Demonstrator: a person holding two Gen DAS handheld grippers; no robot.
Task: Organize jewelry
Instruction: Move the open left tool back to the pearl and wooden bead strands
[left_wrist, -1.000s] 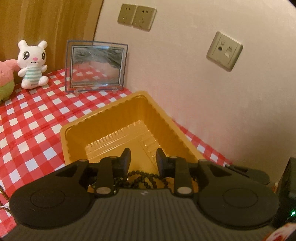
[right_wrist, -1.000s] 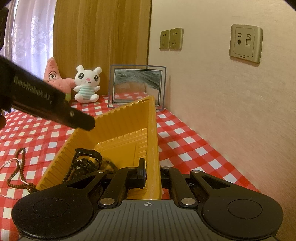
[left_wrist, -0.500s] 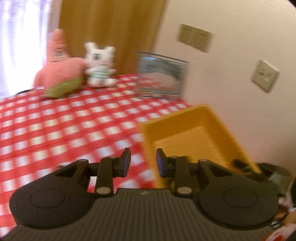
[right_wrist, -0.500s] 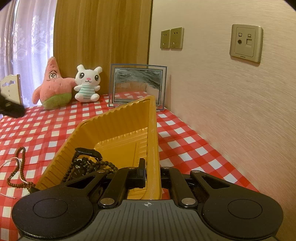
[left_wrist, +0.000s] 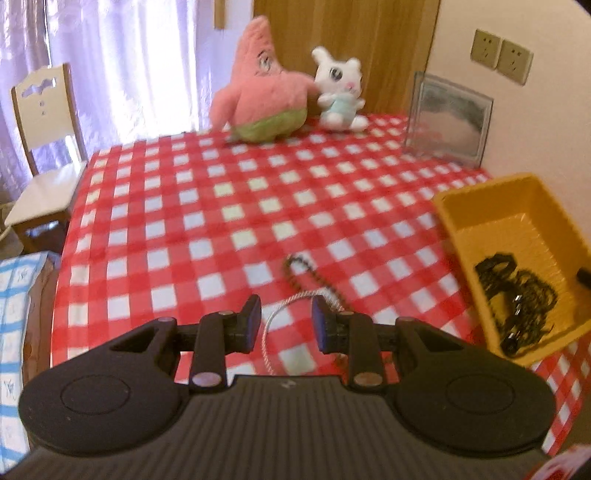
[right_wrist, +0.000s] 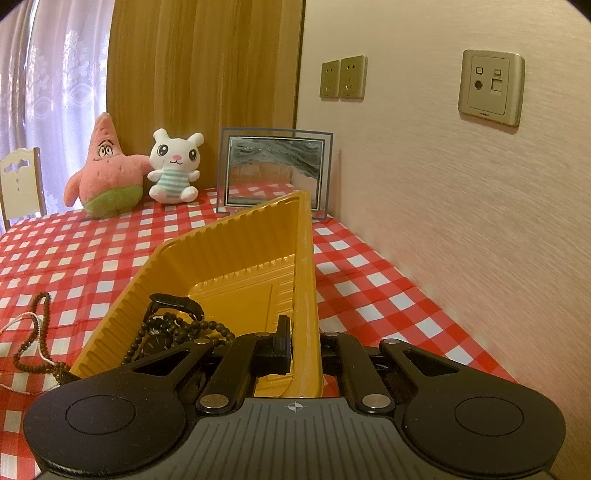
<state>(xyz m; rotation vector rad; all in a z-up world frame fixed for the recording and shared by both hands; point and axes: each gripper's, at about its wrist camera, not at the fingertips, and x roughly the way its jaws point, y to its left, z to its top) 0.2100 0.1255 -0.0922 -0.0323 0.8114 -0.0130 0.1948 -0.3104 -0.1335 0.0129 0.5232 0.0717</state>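
Note:
My left gripper (left_wrist: 286, 325) hangs open over the red checked cloth, nothing between its pads. Just ahead of it lie a brown bead string (left_wrist: 295, 267) and a thin white cord (left_wrist: 280, 310). The yellow tray (left_wrist: 476, 206) stands to its right, with a tangle of black beads and a watch (left_wrist: 517, 295) inside. My right gripper (right_wrist: 304, 347) is shut on the tray's near right wall (right_wrist: 303, 295). Its view shows the black watch (right_wrist: 177, 304) and black beads (right_wrist: 184, 328) in the tray, and the brown bead string (right_wrist: 40, 325) on the cloth to the left.
A pink star plush (left_wrist: 262, 88), a white bunny plush (left_wrist: 338, 96) and a glass picture frame (left_wrist: 448, 122) stand at the table's far side. The wall runs along the right, close to the tray. A chair (left_wrist: 40, 147) stands beyond the left edge.
My left gripper swung left from above the tray to over the cloth by the brown bead string. The black beads seen under it earlier now lie in the tray. The right gripper kept still.

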